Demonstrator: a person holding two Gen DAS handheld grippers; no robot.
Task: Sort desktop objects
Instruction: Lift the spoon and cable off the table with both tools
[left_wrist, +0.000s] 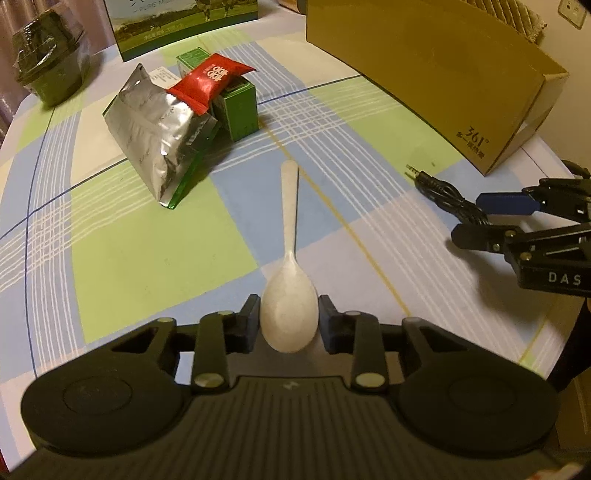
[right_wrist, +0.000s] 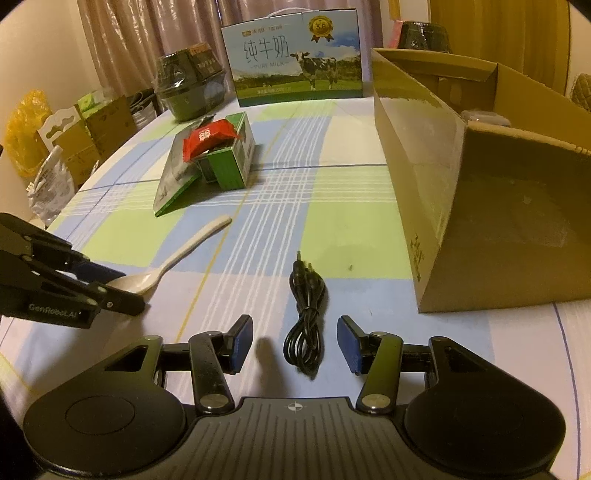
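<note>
Pinching the white spoon (left_wrist: 289, 317) by its bowl, my left hand-held gripper (left_wrist: 289, 319) risks it slipping out — the curve is slick. My right hand-held gripper (right_wrist: 295, 345) stands spread around the black cable (right_wrist: 304, 321), which may uncoil. The cardboard box (right_wrist: 480, 206) ahead hides its contents.

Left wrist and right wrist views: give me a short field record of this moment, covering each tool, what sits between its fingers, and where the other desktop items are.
left tool: closed around the bowl of the white spoon, handle pointing away
right tool: open, black audio cable lying between the pads, not gripped
cardboard box: open, to the right of the cable
pile: silver foil pouch, red sachet, green carton, leaning together
tablecloth: checked blue, green and white
back of table: milk carton case
</note>
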